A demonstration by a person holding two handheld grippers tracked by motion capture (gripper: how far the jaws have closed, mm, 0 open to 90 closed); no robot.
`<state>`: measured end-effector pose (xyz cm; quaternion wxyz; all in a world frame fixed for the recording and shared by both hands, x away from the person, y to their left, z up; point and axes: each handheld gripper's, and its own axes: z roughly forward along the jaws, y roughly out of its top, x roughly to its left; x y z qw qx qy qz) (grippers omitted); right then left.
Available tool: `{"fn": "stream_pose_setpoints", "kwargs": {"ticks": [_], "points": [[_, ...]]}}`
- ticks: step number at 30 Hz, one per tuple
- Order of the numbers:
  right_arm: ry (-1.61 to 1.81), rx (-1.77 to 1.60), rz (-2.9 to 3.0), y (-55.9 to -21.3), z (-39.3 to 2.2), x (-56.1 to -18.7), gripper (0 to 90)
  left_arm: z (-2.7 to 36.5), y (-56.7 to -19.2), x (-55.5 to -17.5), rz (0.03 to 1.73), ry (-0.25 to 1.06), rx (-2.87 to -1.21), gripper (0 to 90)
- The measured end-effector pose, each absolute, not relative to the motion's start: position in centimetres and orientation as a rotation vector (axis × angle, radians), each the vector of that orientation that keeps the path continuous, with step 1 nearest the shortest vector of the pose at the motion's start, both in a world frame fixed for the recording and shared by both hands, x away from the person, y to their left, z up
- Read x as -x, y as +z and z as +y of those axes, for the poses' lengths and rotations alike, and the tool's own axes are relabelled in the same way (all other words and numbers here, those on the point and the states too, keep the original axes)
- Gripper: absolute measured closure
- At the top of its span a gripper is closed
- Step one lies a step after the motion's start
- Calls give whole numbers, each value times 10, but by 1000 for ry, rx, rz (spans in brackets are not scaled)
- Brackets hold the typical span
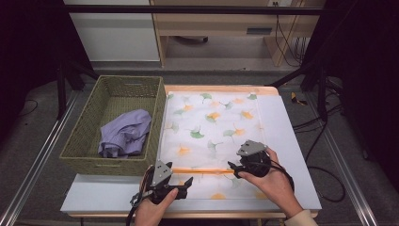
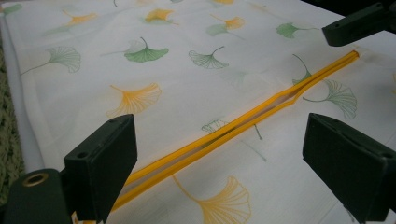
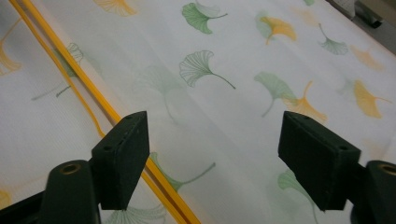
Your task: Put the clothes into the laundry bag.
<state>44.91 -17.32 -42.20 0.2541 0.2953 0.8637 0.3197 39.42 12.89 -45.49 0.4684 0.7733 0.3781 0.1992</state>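
Note:
A white cloth point(image 1: 211, 127) printed with green and orange ginkgo leaves lies spread flat on the table. An orange edge strip point(image 1: 202, 170) crosses it near the front. My left gripper point(image 1: 185, 185) hovers at the cloth's front left, jaws open, nothing between them. In the left gripper view the left gripper point(image 2: 219, 163) stands wide over the orange strip point(image 2: 243, 126). My right gripper point(image 1: 234, 170) sits at the strip's right end, open and empty. In the right gripper view the right gripper point(image 3: 215, 158) spans the printed cloth point(image 3: 233, 56), with the orange strip point(image 3: 88, 88) running under its left jaw.
A woven green basket point(image 1: 84, 141) stands left of the cloth and holds a crumpled lilac garment point(image 1: 124, 134). The pale table top point(image 1: 291, 155) shows as a bare band right of the cloth. A jaw of the other gripper point(image 2: 359, 23) shows at the top right of the left gripper view.

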Motion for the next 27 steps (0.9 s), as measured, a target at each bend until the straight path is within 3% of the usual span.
{"fn": "stream_pose_setpoints", "kwargs": {"ticks": [6,12,15,23,27], "points": [[918,-732,2418,-439,-161,-455,471,132,-462,-400,920,473,-1948,106],[935,-671,2474,-449,-144,-456,579,138,-461,-394,919,475,-1925,111],[921,-638,2513,-454,-137,-457,581,143,-457,-392,929,482,-1904,115],[892,-667,2557,-463,-130,-465,412,147,-454,-392,926,483,-1885,117],[894,-668,2578,-465,-127,-466,418,146,-454,-391,924,478,-1888,118]]}}
